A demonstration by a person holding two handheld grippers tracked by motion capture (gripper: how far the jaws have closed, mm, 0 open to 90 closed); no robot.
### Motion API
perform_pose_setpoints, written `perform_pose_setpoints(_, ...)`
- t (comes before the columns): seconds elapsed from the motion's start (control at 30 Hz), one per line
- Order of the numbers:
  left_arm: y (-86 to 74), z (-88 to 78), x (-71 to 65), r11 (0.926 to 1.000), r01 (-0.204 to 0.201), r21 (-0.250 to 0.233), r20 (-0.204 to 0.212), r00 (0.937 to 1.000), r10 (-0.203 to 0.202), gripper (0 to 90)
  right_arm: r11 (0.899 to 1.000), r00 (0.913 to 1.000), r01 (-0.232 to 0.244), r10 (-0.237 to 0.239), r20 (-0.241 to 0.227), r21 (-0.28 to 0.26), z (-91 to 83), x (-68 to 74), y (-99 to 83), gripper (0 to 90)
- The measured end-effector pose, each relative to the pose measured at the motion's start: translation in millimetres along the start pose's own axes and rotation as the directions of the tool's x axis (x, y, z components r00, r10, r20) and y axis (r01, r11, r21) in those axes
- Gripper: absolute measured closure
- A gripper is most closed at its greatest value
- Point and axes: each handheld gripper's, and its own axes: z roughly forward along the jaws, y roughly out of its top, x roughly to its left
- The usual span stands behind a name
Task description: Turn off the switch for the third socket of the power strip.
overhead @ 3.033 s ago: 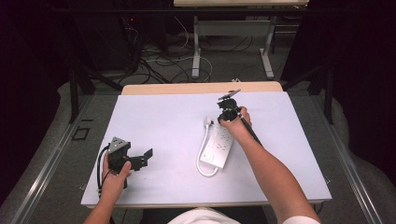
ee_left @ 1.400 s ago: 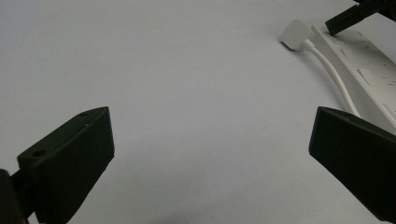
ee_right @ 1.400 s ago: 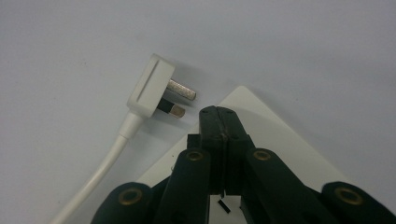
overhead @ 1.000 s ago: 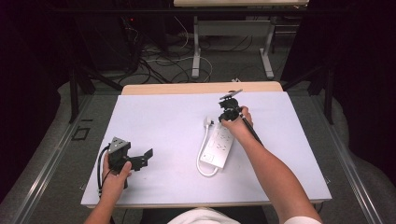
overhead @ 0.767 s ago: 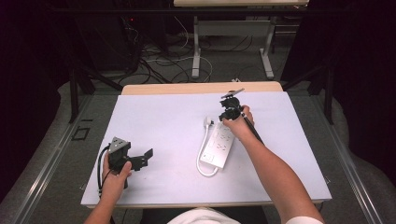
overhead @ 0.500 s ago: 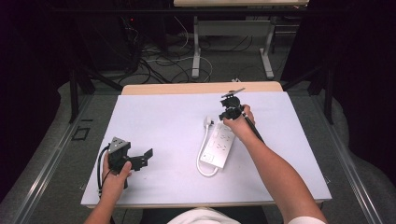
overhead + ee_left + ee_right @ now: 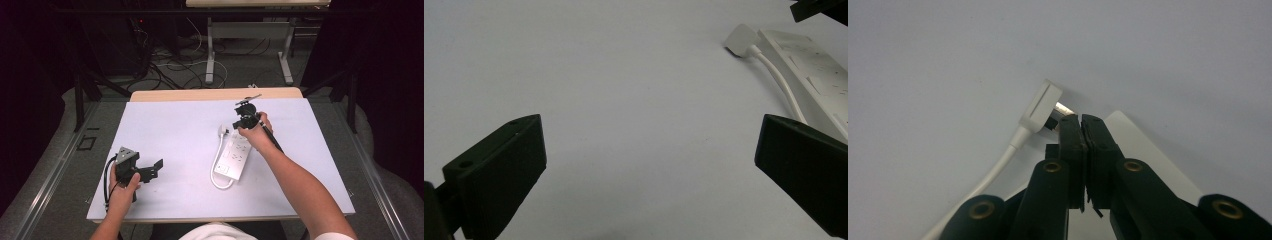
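Note:
A white power strip [image 7: 234, 159] lies on the table right of centre, its cord [image 7: 215, 167] looping round to a flat white plug [image 7: 223, 131] beside its far end. My right gripper [image 7: 240, 126] hangs over that far end, jaws shut. In the right gripper view the shut tips [image 7: 1081, 120] sit just beside the plug [image 7: 1040, 106] and its metal prongs, above the strip [image 7: 1143, 145]; I see nothing held between them. My left gripper [image 7: 152, 171] rests at the front left of the table, open and holding nothing [image 7: 649, 145], pointing toward the strip [image 7: 819, 70].
The white table top [image 7: 175, 130] has a wooden strip [image 7: 215, 94] along its far edge. Beyond it stand table legs and loose cables on the floor [image 7: 180, 65]. Metal rails [image 7: 55, 170] run along both sides.

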Motion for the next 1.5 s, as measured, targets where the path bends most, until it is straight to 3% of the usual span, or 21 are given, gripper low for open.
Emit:
perform_pose_setpoints(0.3,-0.2,0.0,-0.3,1.0000,0.003,0.000,-0.001,1.0000,-0.003,0.1,0.999,0.9994,0.032,-0.032,-0.009,-0.022,-7.0,5.3,-0.9,83.5)
perform_pose_setpoints(0.53,-0.5,0.1,-0.2,1.0000,0.008,-0.001,-0.003,1.0000,-0.008,0.1,0.999,0.9977,0.039,-0.041,-0.054,-0.033,-12.1,9.5,-1.6,74.3)
perform_pose_setpoints(0.83,-0.3,-0.4,0.2,0.9999,0.013,-0.006,-0.005,0.9999,-0.013,0.1,0.995,0.9946,0.072,-0.077,-0.070,-0.070,-18.7,16.3,-2.7,63.4)
perform_pose_setpoints(1.0,0.0,-0.6,0.9,0.9999,0.014,-0.007,-0.007,0.9999,-0.014,0.1,0.992,0.9911,0.099,-0.105,-0.082,-0.077,-23.1,20.2,-3.8,57.5)
perform_pose_setpoints(1.1,0.2,-1.2,1.4,0.9999,0.014,-0.007,-0.008,0.9999,-0.014,0.1,0.986,0.9850,0.143,-0.150,-0.086,-0.086,-24.4,22.9,-5.3,54.0)
perform_pose_setpoints(1.5,1.4,-0.1,2.2,0.9998,0.017,-0.005,-0.012,0.9998,-0.017,0.1,0.976,0.9770,0.184,-0.194,-0.088,-0.112,-29.3,30.5,-14.6,43.3)
